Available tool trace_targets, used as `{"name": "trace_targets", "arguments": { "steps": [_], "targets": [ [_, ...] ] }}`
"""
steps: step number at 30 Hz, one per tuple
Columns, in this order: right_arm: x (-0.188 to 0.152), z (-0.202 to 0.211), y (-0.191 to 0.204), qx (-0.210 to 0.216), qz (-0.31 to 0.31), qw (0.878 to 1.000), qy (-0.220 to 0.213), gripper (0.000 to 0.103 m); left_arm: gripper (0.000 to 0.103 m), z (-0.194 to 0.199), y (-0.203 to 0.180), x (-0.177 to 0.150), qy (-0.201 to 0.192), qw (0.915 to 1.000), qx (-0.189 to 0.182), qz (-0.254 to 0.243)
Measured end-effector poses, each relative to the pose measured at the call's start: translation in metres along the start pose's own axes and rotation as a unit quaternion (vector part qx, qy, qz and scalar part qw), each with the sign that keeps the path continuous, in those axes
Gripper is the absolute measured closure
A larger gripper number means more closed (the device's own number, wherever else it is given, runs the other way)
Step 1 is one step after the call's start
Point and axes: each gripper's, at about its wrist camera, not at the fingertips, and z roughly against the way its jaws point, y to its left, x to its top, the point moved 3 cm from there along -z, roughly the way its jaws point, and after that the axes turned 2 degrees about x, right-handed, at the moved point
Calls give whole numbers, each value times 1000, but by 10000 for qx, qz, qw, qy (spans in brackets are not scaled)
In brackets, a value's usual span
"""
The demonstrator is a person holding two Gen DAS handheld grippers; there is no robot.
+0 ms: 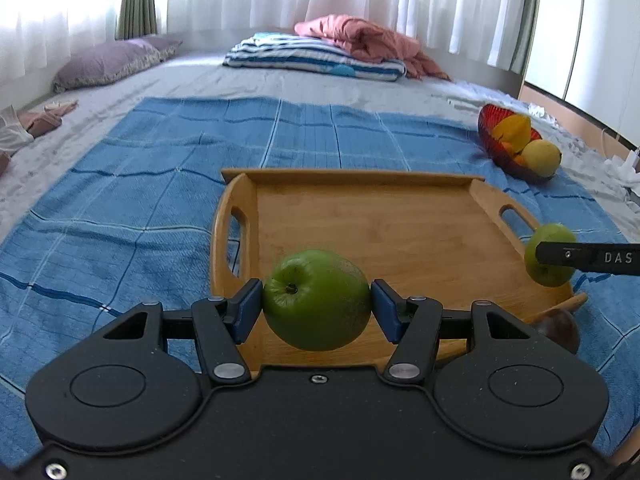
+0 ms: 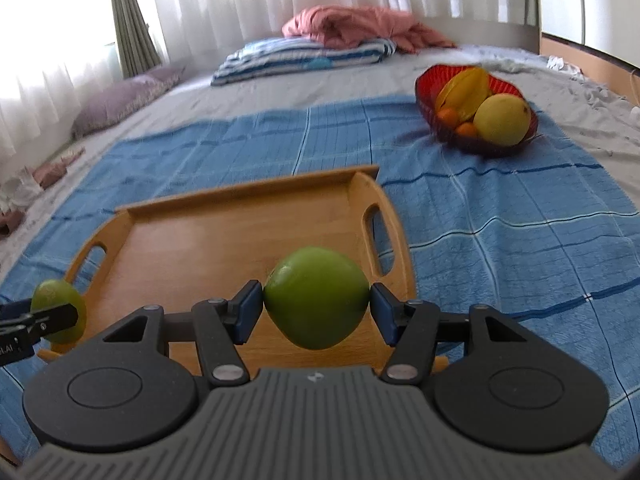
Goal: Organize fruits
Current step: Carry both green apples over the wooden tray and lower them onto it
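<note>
My left gripper (image 1: 317, 305) is shut on a green apple (image 1: 316, 300), stem toward the camera, held above the near part of a wooden tray (image 1: 360, 216). My right gripper (image 2: 317, 305) is shut on a second green apple (image 2: 316, 298) above the tray's right near part (image 2: 224, 232). Each gripper shows in the other's view: the right one with its apple (image 1: 550, 254) at the tray's right edge, the left one with its apple (image 2: 58, 316) at the tray's left edge. A red fruit bowl (image 2: 432, 80) holds a starfruit (image 2: 464, 88), a yellow fruit (image 2: 502, 120) and small oranges.
The tray lies on a blue checked cloth (image 1: 120, 208) spread over a bed. A dark round fruit (image 1: 560, 330) lies by the tray's near right corner. Folded striped bedding (image 1: 312, 56), a pink blanket and a purple pillow (image 1: 104, 64) lie at the far end, by curtains.
</note>
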Motion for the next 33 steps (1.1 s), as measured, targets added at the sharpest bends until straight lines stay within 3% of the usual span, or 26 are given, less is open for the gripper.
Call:
{"name": "trace_targets", "arguments": {
  "steps": [10,33],
  "targets": [
    [-9,-15,-1,-24,6,9996,265,41,46,-20,-4,-2,231,9997,57,-37],
    [-7,-16,-2,-4,65,9997,241,41,46,-26,-6,-3,246,9996,108,-98]
  ]
}}
